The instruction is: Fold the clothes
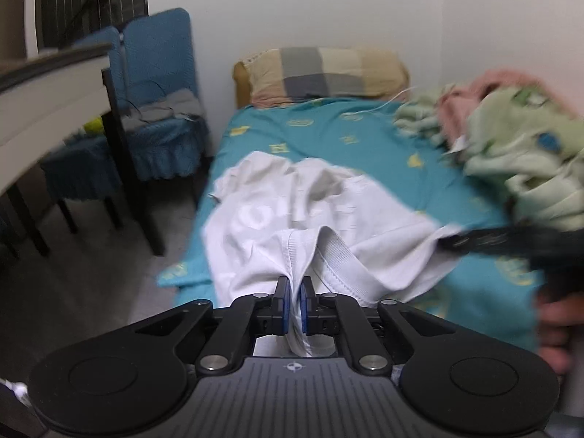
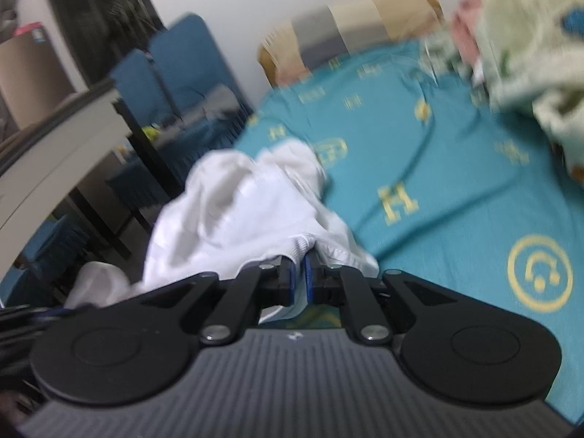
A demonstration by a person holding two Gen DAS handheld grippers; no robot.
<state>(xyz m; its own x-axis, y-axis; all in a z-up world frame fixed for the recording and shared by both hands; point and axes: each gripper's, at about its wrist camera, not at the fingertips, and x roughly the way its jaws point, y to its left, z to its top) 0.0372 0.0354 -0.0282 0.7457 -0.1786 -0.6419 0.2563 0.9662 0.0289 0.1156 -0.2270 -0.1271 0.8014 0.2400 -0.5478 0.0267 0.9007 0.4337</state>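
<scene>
A: Where is the white T-shirt [image 1: 292, 215]?

B: Draped over the near edge of the bed [image 1: 365, 135], its ribbed collar end lifted.

A: And the grip?

B: The left gripper [image 1: 295, 288] is pinched nearly closed on the collar fabric; the right gripper [image 2: 299, 268] likewise.

A: Advice?

B: Lift evenly, keep the cloth taut, then lay it flat.

A bed with a teal sheet [image 1: 328, 131] printed with yellow motifs stands against a plain white wall [image 1: 292, 7]. A checked pillow [image 1: 325, 71] lies at its head. Left of the bed, two blue-covered chairs [image 1: 160, 84] stand beside a pale table on dark legs [image 1: 54, 91]. The floor [image 1: 109, 273] is grey, possibly concrete; blur prevents confirmation. Lighting is dim and even.
</scene>
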